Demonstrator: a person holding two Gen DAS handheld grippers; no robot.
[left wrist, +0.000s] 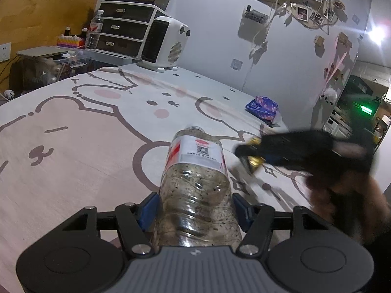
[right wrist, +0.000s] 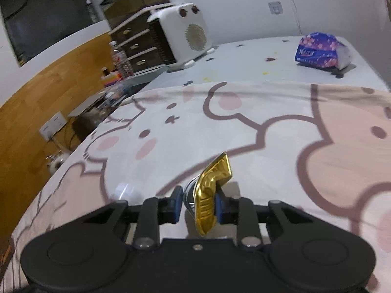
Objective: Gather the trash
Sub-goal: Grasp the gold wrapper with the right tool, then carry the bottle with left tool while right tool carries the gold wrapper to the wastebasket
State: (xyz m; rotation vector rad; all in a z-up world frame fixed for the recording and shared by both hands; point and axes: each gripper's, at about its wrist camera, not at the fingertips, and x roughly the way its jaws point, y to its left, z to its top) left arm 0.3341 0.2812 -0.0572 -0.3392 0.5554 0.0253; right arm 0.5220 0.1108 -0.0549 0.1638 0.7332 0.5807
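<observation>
My left gripper (left wrist: 195, 210) is shut on an uncapped clear plastic bottle (left wrist: 195, 178) with a red and white label and dark specks inside, held above the cartoon-print bed cover (left wrist: 73, 146). My right gripper (right wrist: 199, 202) holds a crumpled gold foil wrapper (right wrist: 212, 190) between its blue pads, just above the cover. In the left wrist view the right gripper (left wrist: 251, 156) is a blurred black shape to the right of the bottle, with gold foil (left wrist: 255, 162) at its tip.
A white heater (left wrist: 163, 44) and dark drawers (left wrist: 122, 29) stand at the far side, with a water bottle (left wrist: 94, 31) beside them. A blue tissue pack (right wrist: 317, 50) lies at the far right by the wall. A wooden panel (right wrist: 36, 102) runs along the left.
</observation>
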